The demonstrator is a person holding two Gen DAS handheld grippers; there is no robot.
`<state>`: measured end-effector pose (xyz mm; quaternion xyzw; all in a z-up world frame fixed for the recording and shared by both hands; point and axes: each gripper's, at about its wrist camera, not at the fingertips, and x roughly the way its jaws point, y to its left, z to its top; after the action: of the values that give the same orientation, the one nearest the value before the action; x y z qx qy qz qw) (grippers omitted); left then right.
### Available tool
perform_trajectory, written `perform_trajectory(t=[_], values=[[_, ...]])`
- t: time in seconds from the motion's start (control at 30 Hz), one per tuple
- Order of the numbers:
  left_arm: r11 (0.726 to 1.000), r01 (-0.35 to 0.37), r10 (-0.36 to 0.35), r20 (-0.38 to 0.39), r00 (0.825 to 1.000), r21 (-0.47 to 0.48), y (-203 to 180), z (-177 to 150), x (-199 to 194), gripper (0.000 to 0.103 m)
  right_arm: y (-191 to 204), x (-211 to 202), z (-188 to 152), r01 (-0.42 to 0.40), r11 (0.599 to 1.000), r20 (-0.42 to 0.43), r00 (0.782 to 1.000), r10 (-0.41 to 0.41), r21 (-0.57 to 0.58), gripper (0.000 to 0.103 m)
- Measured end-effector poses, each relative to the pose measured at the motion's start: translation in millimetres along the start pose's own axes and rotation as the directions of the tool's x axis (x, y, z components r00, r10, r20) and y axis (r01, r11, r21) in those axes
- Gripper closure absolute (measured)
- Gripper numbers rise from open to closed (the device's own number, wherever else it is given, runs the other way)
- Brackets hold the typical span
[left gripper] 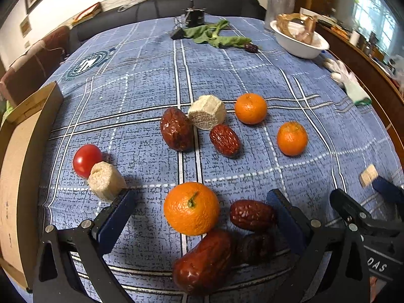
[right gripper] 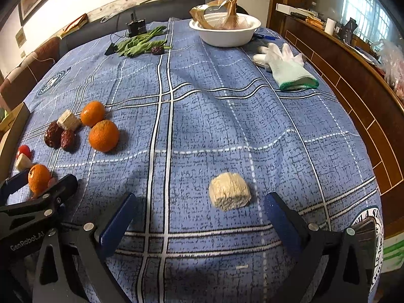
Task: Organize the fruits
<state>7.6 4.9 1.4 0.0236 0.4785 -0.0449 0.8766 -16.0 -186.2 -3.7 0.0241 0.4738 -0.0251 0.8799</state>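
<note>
Both grippers wide open, hovering low over fruit scattered on a blue plaid tablecloth (right gripper: 202,131).

Left gripper (left gripper: 202,202), jaws apart, nothing held: between its blue pads sit a glossy, dimpled orange (left gripper: 191,208) and three wrinkled, dark red jujubes (left gripper: 252,214), one oblong jujube nearest the near edge. Touching the left pad's tip, a pale fibrous cylinder chunk (left gripper: 106,183) leans on a smooth red tomato (left gripper: 86,160). Further in: two more jujubes (left gripper: 176,128) against a second pale chunk (left gripper: 207,111), then two small oranges (left gripper: 250,108). A cardboard box (left gripper: 15,176) stands along the left edge, seen properly only here. Right gripper (right gripper: 202,209), jaws apart, empty: a lone pale fibrous chunk (right gripper: 229,194) lies just ahead, nearer the right pad. Only this view shows the knit white glove (right gripper: 285,65) in full at the right edge. Far edge: white bowl (right gripper: 224,35) with crumpled brown paper, limp green leaves (right gripper: 141,43).
</note>
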Motion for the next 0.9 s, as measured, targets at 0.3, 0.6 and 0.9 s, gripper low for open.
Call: perform_trajectory(t=[0.3, 0.6, 0.9], values=[[0.998, 0.053, -0.047, 0.122, 0.991, -0.044, 22, -13, -51, 0.012, 3, -22, -4, -0.03, 0.999, 0.028, 0.999, 0.029, 0.042, 0.001], [0.996, -0.032, 0.058, 0.334, 0.941, -0.083, 48, -30, -128, 0.012, 38, -100, -26, -0.034, 0.998, 0.307, 0.952, 0.015, 0.055, 0.001], [0.985, -0.091, 0.155, 0.519, 0.841, -0.147, 64, -55, -201, 0.011, 63, -135, -50, -0.02, 0.997, 0.415, 0.91, -0.015, 0.08, 0.001]])
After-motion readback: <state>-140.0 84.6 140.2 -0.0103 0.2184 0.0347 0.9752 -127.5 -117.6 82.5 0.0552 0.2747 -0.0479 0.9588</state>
